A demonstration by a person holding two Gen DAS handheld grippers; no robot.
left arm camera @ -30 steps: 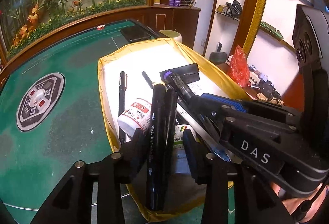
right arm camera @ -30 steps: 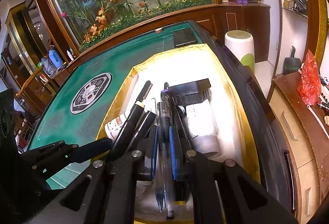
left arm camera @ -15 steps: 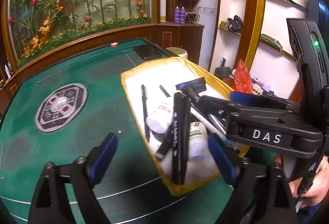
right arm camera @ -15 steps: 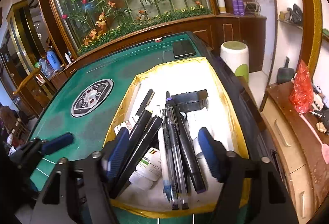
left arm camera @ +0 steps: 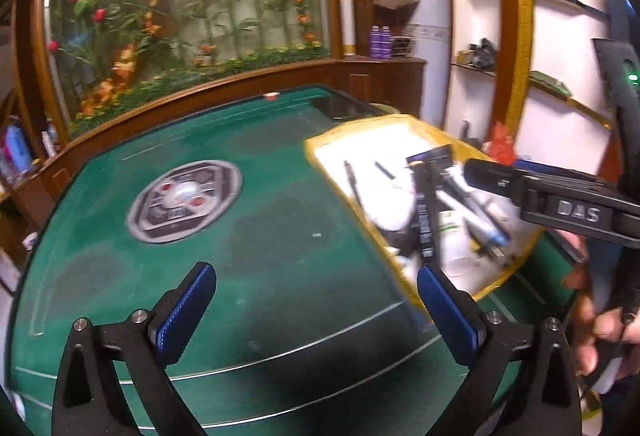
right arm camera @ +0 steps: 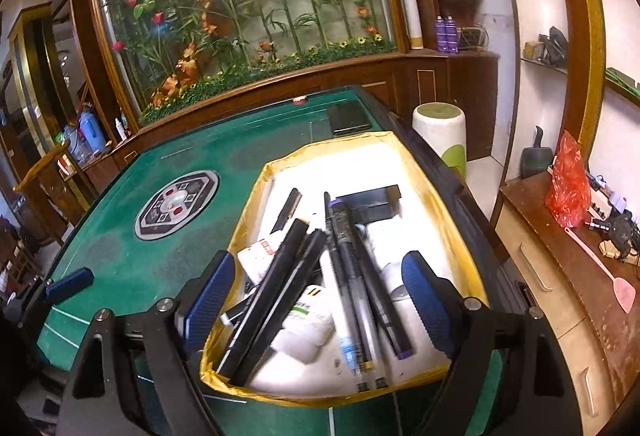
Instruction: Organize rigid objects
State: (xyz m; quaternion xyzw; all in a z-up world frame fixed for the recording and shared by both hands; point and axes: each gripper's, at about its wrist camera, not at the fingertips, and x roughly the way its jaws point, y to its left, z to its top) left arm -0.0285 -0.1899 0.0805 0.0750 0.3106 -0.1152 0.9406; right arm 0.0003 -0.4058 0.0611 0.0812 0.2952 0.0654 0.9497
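Pens and markers [right arm camera: 344, 272] lie heaped with small white bottles [right arm camera: 308, 320] in the yellow-rimmed tray [right arm camera: 460, 236], lower centre of the right wrist view, apparently gathered there for tidiness. The right gripper [right arm camera: 316, 300] hangs spread wide and empty above them. The left gripper [left arm camera: 316, 308], equally wide and empty, hovers over bare green felt [left arm camera: 260, 236], the tray at frame right.

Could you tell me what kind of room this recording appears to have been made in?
Probably a lived-in home game room or parlour. A green felt mahjong-style table with a central control panel fills it, backed by a glass panel of artificial flowers, with cluttered wall shelves alongside.
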